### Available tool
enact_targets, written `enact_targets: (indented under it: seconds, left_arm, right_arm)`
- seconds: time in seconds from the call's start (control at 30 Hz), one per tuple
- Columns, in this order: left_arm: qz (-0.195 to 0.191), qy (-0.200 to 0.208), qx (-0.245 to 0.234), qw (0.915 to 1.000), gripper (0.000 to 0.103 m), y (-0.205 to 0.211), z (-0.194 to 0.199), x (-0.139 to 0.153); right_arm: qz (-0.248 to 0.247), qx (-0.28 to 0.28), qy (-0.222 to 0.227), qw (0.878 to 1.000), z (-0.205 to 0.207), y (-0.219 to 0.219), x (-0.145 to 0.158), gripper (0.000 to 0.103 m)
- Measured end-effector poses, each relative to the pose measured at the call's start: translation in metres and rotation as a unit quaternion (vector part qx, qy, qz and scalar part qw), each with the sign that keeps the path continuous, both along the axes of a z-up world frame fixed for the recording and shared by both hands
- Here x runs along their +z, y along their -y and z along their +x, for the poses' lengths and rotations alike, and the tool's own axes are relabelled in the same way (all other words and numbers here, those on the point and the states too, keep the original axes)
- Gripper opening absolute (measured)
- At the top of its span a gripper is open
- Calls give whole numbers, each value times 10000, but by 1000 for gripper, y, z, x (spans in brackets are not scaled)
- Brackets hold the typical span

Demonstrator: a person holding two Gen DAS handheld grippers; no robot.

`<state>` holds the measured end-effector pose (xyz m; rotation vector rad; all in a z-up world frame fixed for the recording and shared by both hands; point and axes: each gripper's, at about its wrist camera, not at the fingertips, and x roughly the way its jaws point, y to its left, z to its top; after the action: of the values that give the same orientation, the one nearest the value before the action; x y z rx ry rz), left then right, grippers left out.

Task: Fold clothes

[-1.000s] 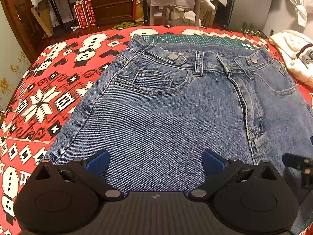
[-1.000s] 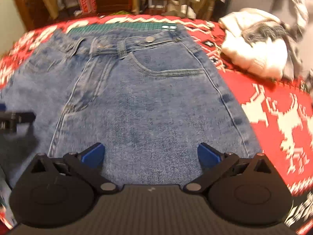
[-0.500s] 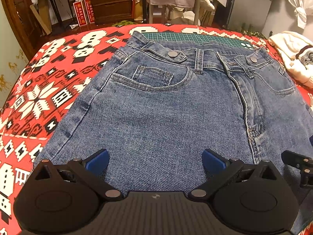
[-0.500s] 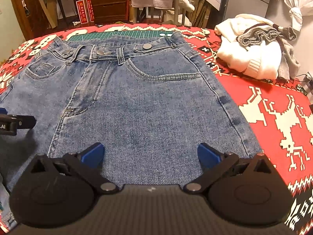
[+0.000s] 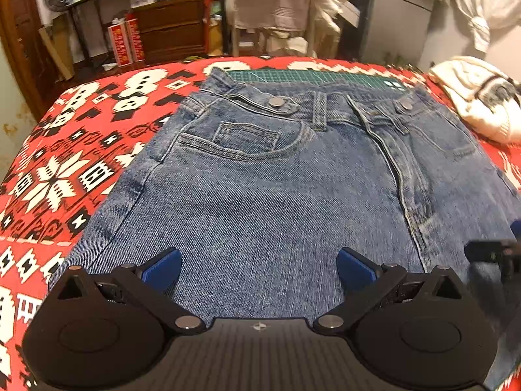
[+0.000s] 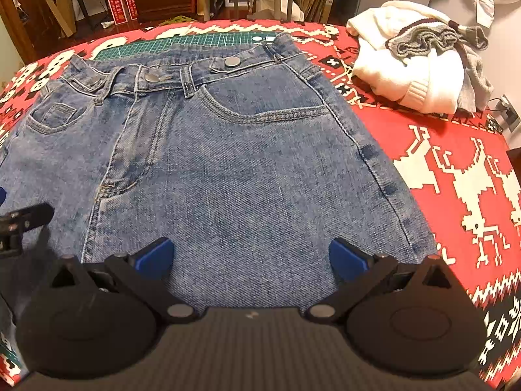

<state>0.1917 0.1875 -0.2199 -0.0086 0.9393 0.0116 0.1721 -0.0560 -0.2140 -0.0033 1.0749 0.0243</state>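
Note:
A pair of blue denim jeans (image 5: 267, 202) (image 6: 228, 169) lies flat, front side up, on a red patterned cloth, with the waistband at the far side. My left gripper (image 5: 259, 268) hovers open over the near left part of the jeans, nothing between its blue pads. My right gripper (image 6: 250, 259) hangs open over the near right part, also holding nothing. Each gripper's black tip shows at the edge of the other's view. The near end of the jeans is hidden below the grippers.
The red and white patterned cloth (image 5: 65, 169) (image 6: 456, 176) covers the table. A green cutting mat (image 5: 312, 76) peeks out beyond the waistband. A pile of white and grey knitwear (image 6: 420, 62) lies at the far right. Furniture and hanging clothes stand behind the table.
Both grippers have drawn back and risen slightly, so more of the jeans and the cloth shows. Both stay open.

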Motion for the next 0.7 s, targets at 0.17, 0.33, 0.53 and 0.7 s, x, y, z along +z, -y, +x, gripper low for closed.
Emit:
enact_targets:
  seconds: [0.17,0.33,0.53,0.7]
  left_arm:
    - [39,-321,-278,9991,103,-6,-12,3]
    - [66,-776,-713,9944,103,-14,-28,6]
    - [174,-1167,-1054,9874,102,-26,-44,9]
    - [-153,-865,-914,9919,93,-32,-33,31]
  right_arm:
    - [7,-5,-58,10000,3,1,0,103]
    - [9,-10,-78,10000,3,0,-1,103]
    - [8,-8,-25,10000,2,0,-1,103]
    - [11,-23,-8,10000,1,1,-1,103]
